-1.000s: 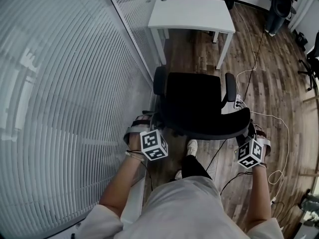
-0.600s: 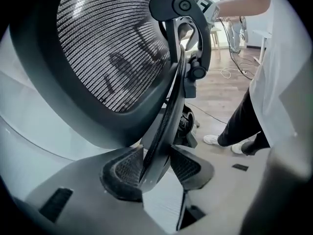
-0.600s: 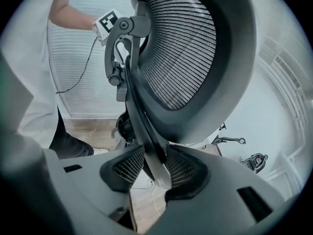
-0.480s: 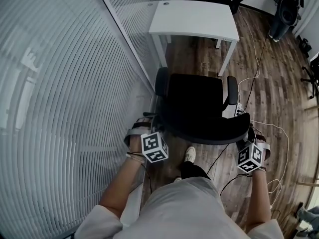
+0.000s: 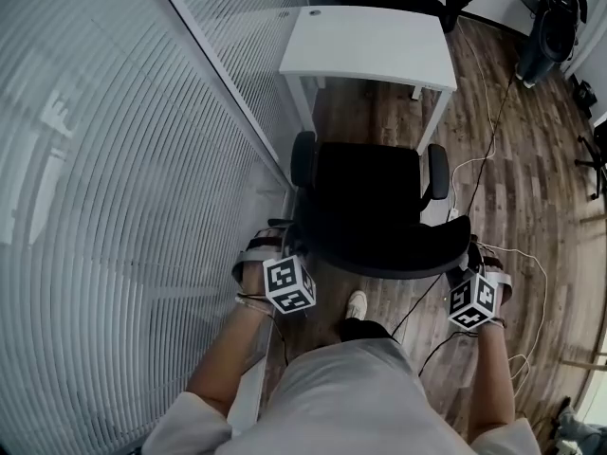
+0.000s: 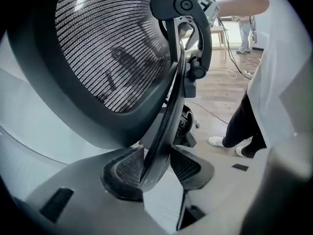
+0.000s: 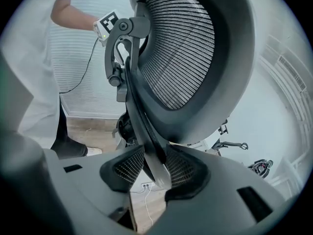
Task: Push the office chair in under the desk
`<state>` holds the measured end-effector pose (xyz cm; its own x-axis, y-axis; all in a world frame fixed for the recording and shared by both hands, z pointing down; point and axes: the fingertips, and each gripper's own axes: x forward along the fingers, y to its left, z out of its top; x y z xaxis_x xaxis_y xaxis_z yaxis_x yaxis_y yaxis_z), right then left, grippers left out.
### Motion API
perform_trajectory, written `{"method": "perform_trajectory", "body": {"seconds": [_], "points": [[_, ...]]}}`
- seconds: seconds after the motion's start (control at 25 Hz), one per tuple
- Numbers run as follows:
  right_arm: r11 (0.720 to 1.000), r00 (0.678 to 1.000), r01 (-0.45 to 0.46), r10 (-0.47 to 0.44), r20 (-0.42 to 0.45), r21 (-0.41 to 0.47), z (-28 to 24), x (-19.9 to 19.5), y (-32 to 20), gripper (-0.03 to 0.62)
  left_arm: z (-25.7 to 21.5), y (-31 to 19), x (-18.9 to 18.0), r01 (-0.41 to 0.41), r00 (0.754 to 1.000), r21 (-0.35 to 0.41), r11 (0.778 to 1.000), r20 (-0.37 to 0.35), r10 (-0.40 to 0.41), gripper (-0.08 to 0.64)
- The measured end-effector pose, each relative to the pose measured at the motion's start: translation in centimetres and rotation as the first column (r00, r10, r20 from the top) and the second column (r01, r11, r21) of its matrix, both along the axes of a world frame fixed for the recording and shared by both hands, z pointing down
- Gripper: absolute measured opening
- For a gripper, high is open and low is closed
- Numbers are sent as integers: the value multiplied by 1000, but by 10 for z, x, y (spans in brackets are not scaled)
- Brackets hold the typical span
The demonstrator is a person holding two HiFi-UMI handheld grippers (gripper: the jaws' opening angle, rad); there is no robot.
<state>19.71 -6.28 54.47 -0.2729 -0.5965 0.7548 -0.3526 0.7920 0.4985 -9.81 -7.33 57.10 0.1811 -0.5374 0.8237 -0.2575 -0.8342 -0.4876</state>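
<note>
Head view: the black office chair point(image 5: 370, 197) stands on the wooden floor point(image 5: 512, 159) in front of the white table point(image 5: 375, 41). Its seat is near the table's front legs and not yet under the top. A wall of slatted blinds point(image 5: 114, 188) runs along the left, and white cables point(image 5: 517, 254) trail on the floor to the right. The left gripper point(image 5: 283, 252) sits at the left edge of the chair's back and the right gripper point(image 5: 470, 262) at the right edge. From above, the backrest hides where the jaws meet it.

Left gripper view: this contact is plain. The jaws are closed on the dark rim of the mesh backrest point(image 6: 107, 48), which runs down between the ribbed pads point(image 6: 122, 169). A white shoe point(image 6: 217, 141) shows on the floor beyond. The table is out of this view.

Right gripper view: the jaws here are likewise clamped on the backrest's rim, with pads point(image 7: 186, 170) on both sides of it. Beyond the chair, the other gripper's marker cube point(image 7: 107, 22) shows high up. A socket strip point(image 7: 145, 185) lies on the floor below the jaws.
</note>
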Motion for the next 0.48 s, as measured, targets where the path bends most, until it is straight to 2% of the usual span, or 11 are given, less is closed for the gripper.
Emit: {"method": "perform_trajectory", "body": {"seconds": [0.48], "points": [[1000,1000,9,-9,4,13,4,-1,-57,149,5,-52,-2,47,999,2,999,0,-47,184]]}}
